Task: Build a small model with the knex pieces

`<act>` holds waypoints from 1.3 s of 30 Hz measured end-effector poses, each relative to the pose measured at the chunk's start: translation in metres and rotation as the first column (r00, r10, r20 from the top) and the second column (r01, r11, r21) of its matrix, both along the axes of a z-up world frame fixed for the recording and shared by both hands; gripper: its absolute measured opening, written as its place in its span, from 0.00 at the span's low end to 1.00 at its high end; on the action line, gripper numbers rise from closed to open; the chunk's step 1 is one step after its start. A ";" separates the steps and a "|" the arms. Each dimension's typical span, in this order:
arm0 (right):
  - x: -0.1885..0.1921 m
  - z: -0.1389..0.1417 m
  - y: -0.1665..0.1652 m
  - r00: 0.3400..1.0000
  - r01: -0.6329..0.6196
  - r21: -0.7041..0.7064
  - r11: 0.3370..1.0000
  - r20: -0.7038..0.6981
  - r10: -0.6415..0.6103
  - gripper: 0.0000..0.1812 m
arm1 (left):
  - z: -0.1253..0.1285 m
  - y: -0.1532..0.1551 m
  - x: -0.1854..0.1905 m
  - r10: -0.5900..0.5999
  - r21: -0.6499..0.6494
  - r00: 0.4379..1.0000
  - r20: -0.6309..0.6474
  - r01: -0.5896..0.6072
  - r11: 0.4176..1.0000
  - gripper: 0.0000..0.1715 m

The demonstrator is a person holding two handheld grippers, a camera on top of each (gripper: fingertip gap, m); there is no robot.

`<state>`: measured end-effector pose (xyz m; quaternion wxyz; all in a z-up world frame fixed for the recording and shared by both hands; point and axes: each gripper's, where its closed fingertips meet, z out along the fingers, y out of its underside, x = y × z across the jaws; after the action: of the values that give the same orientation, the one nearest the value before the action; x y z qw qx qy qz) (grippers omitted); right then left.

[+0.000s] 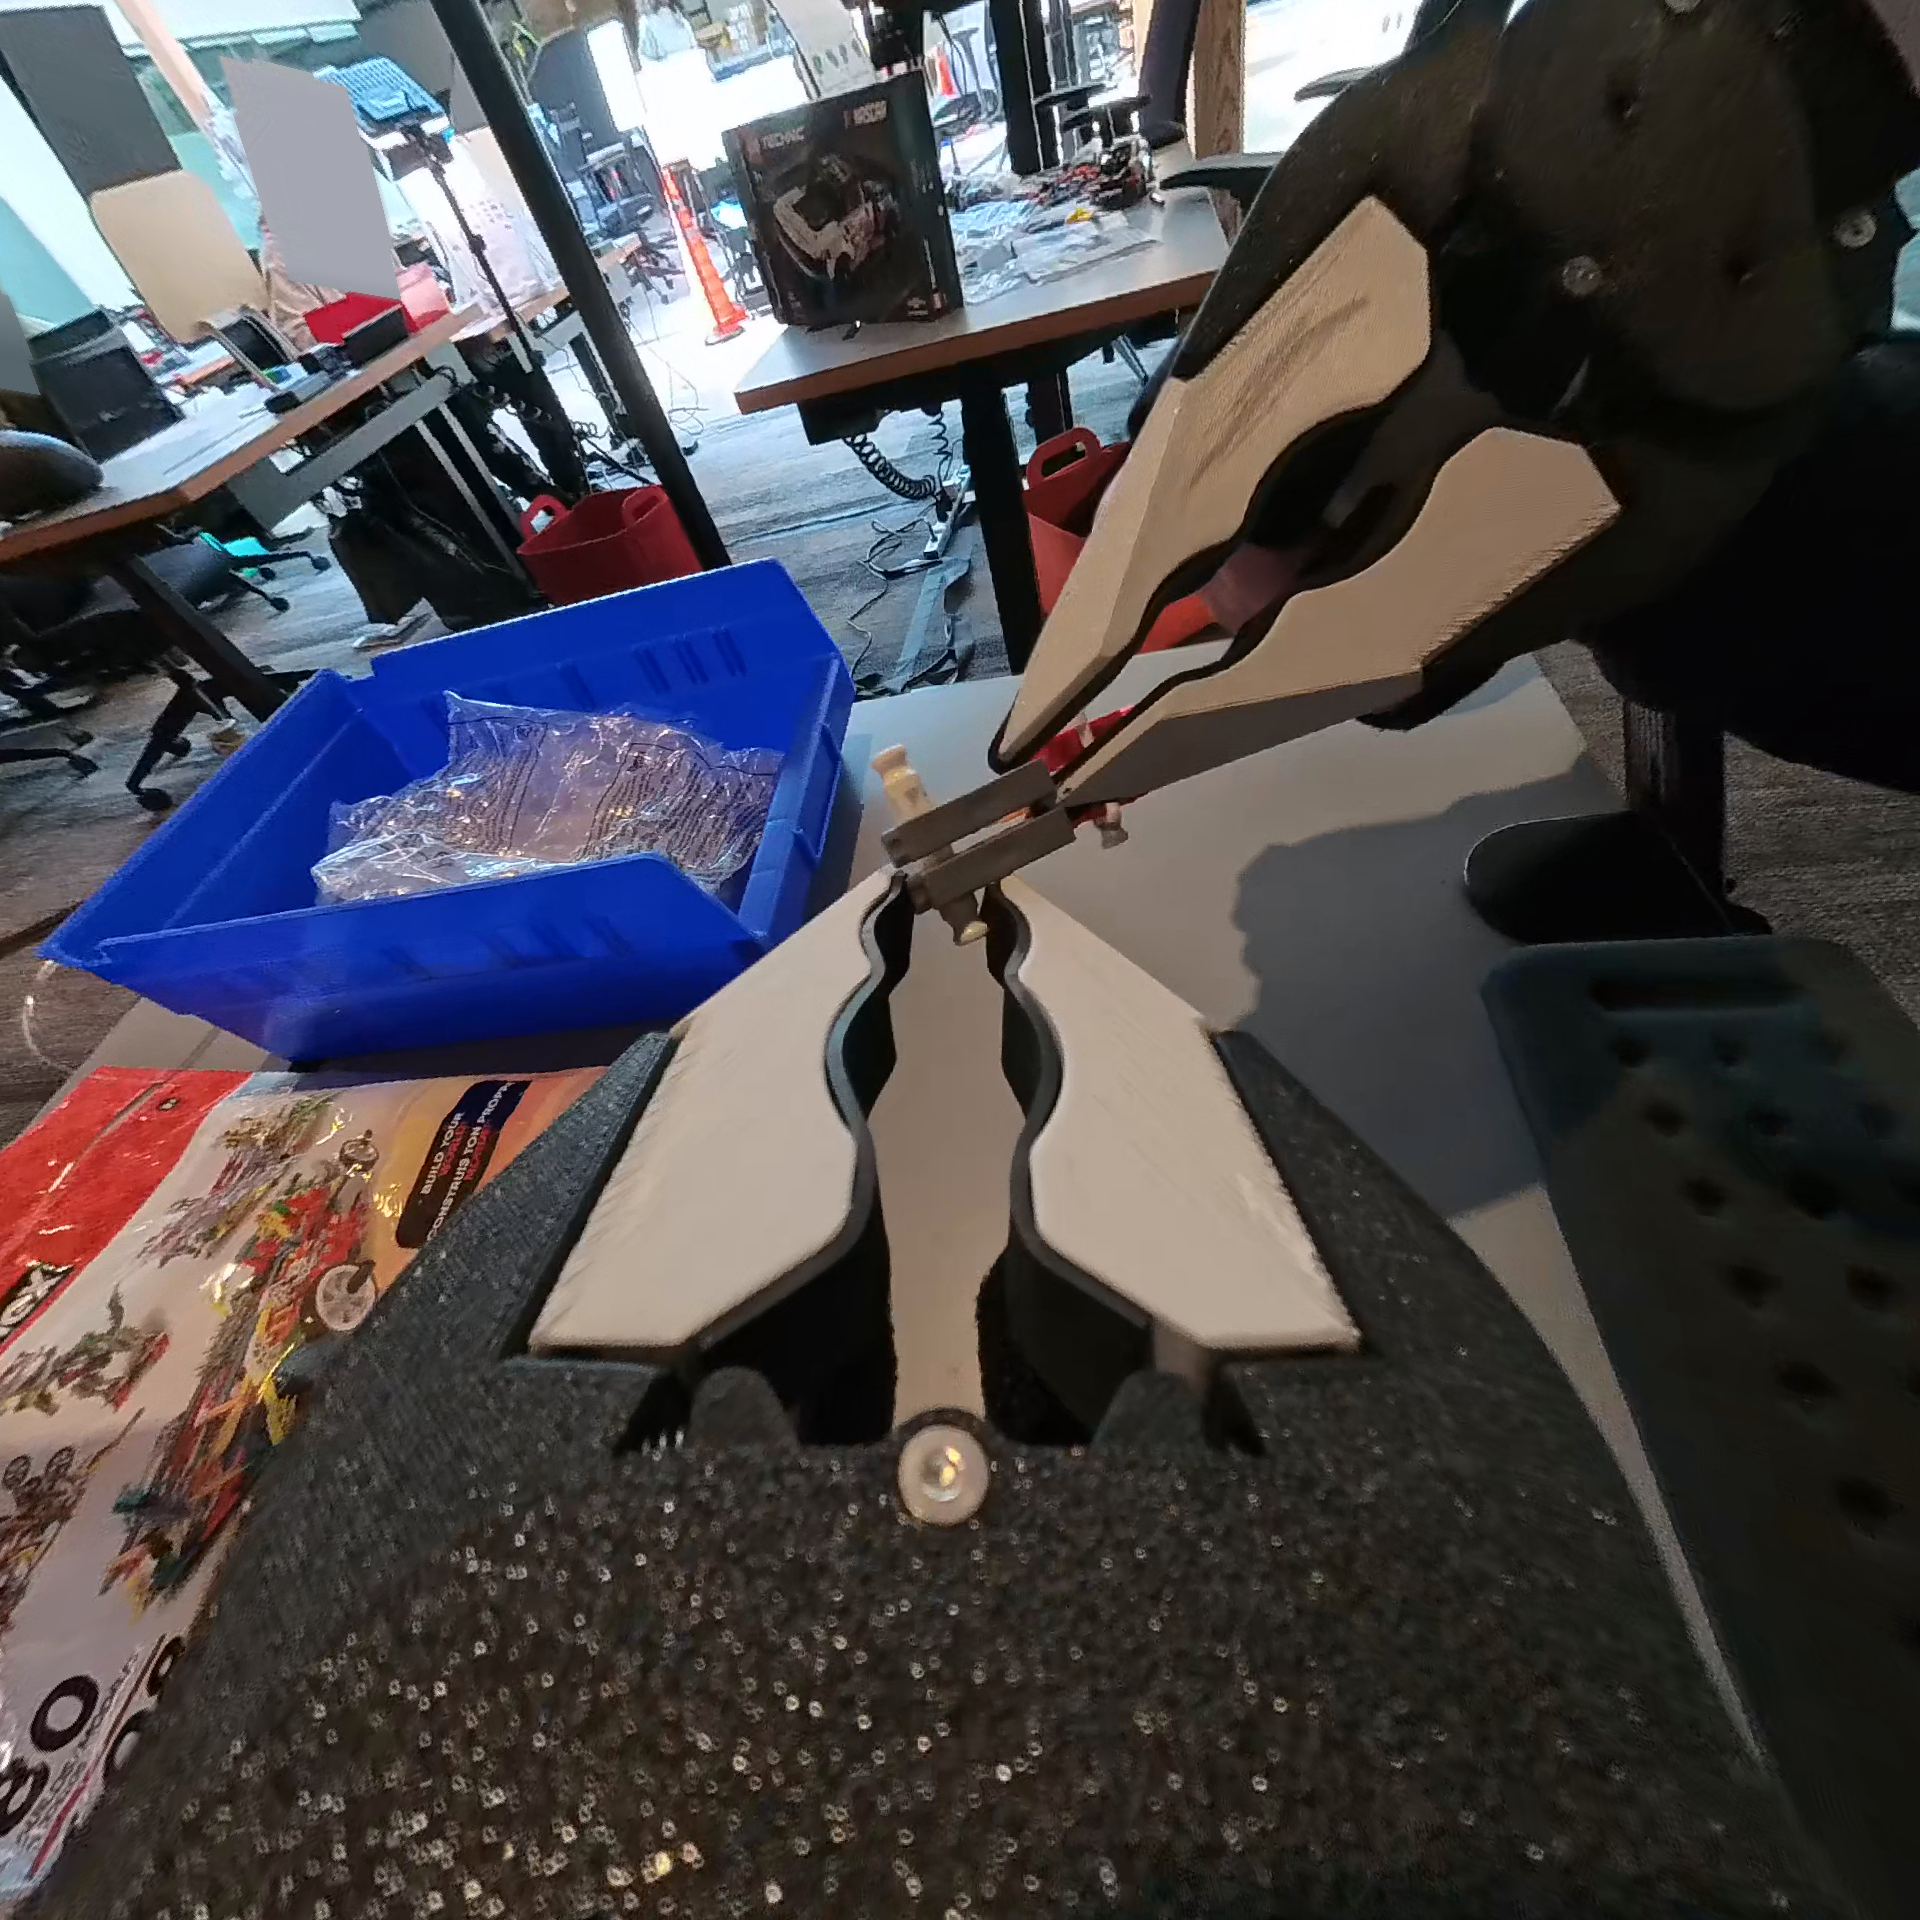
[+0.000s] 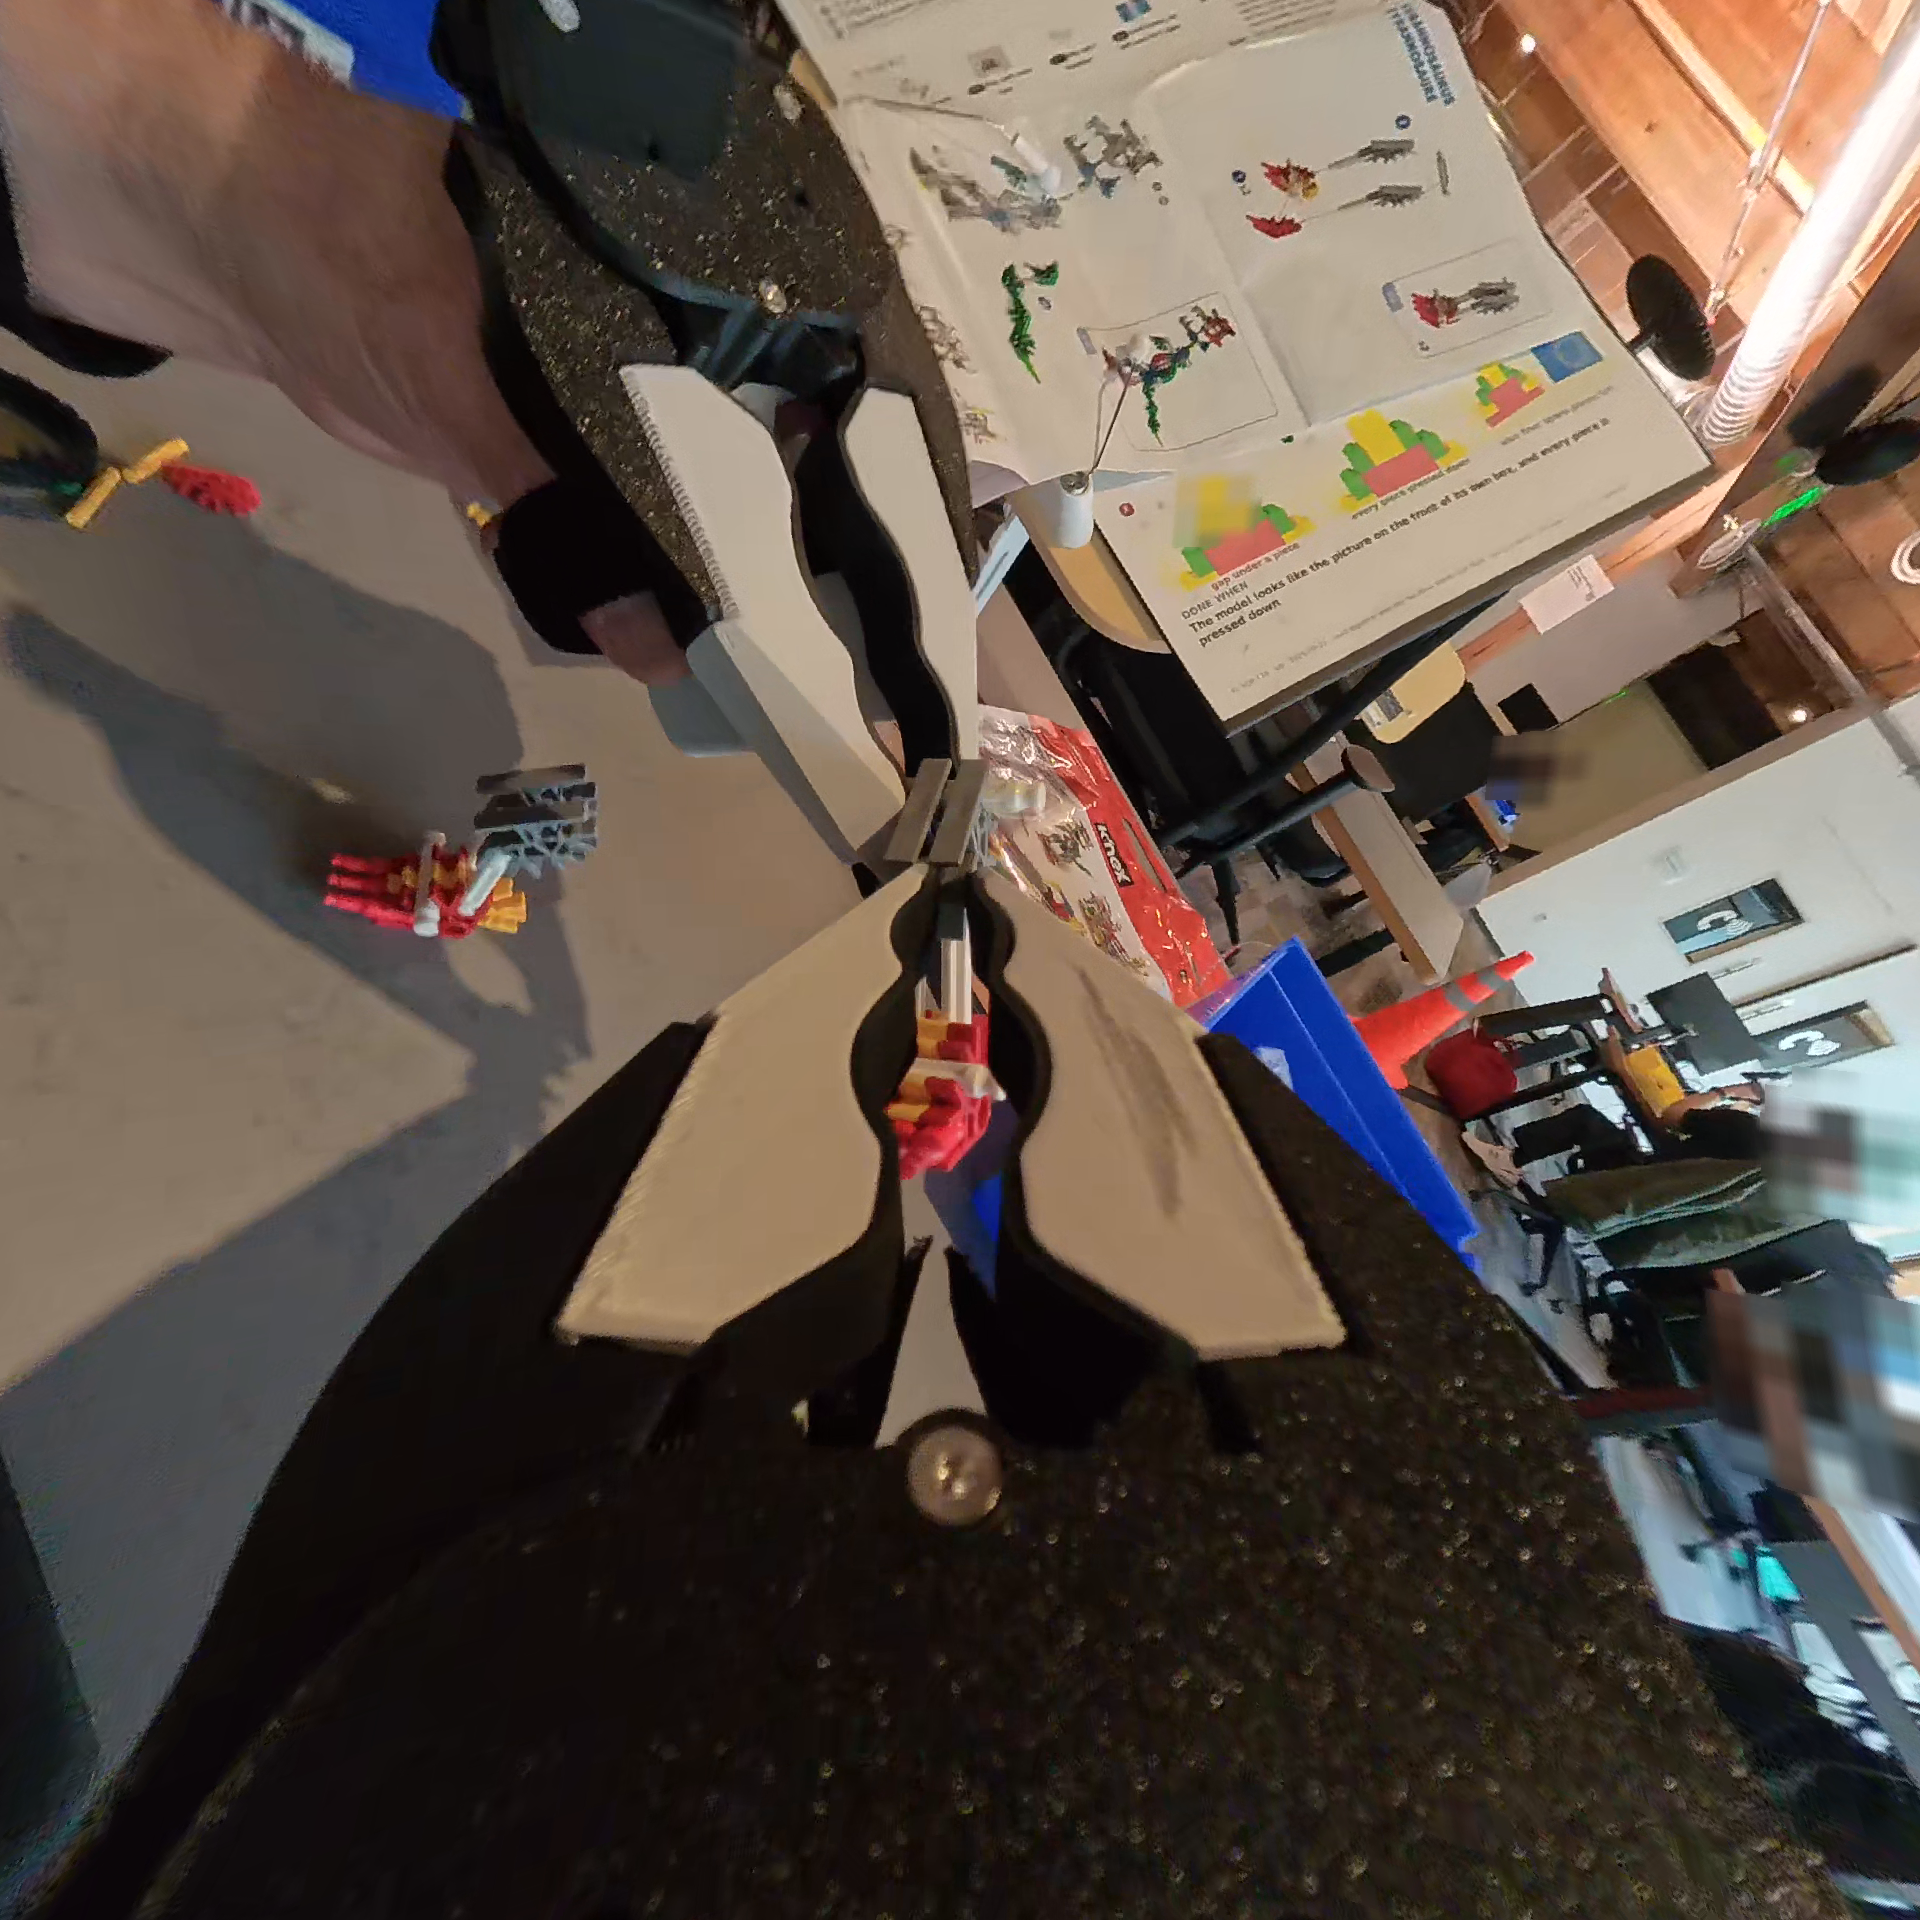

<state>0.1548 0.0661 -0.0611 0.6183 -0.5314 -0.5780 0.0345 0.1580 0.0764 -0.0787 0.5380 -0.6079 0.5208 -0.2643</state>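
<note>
My left gripper (image 1: 940, 899) is shut on a small grey construction-toy piece (image 1: 987, 847) with a cream pin through it, held above the grey table (image 1: 1330, 831). My right gripper (image 1: 1039, 769) comes in from the upper right and is shut on a red, yellow and white toy assembly (image 2: 940, 1081) with a grey end piece (image 1: 961, 805). The two grey pieces lie side by side and touch. In the right wrist view my right gripper (image 2: 940, 888) meets the left gripper (image 2: 925, 774) tip to tip at the grey pieces (image 2: 940, 821).
A blue bin (image 1: 447, 966) with a clear plastic bag (image 1: 551, 800) stands at the left, and a printed toy package (image 1: 156, 1299) lies in front of it. A second red, yellow and grey assembly (image 2: 457, 873) lies on the table. Instruction sheets (image 2: 1299, 312) stand behind. The tips of both grippers are at nearly the same place. The printed toy package (image 1: 156, 1299) is about equally far from each gripper, around 40 centimetres. My right wrist view (image 2: 1075, 878) looks at it from another angle.
</note>
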 end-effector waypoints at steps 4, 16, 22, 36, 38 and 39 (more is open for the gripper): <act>0.000 0.005 0.002 0.995 0.016 -0.027 1.000 -0.097 -0.019 0.02 | 0.005 0.002 0.000 0.020 0.021 1.000 0.016 -0.021 1.000 0.07; -0.002 -0.002 0.004 0.993 0.066 0.051 0.997 -0.097 -0.061 0.02 | -0.005 0.009 -0.004 0.075 0.064 0.995 -0.070 -0.071 0.995 0.07; -0.003 -0.007 0.005 0.999 0.040 0.093 0.995 0.006 -0.041 0.01 | -0.012 0.010 -0.004 0.083 0.062 0.990 -0.117 -0.077 0.995 0.07; -0.001 -0.008 0.012 0.988 0.105 0.016 0.994 -0.114 -0.102 0.01 | -0.022 0.016 -0.001 0.134 0.084 0.979 -0.153 -0.122 0.989 0.06; 0.001 -0.012 0.010 0.992 0.102 0.003 0.995 -0.082 -0.101 0.02 | -0.025 0.016 0.000 0.132 0.118 0.974 -0.185 -0.111 0.987 0.07; 0.001 -0.012 0.010 0.992 0.101 -0.008 0.995 -0.073 -0.101 0.02 | -0.026 0.016 0.000 0.136 0.141 0.970 -0.203 -0.109 0.984 0.07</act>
<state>0.1562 0.0760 -0.0733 0.6388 -0.5596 -0.5274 0.0240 0.1581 0.0923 -0.1047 0.5330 -0.6276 0.5523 -0.1302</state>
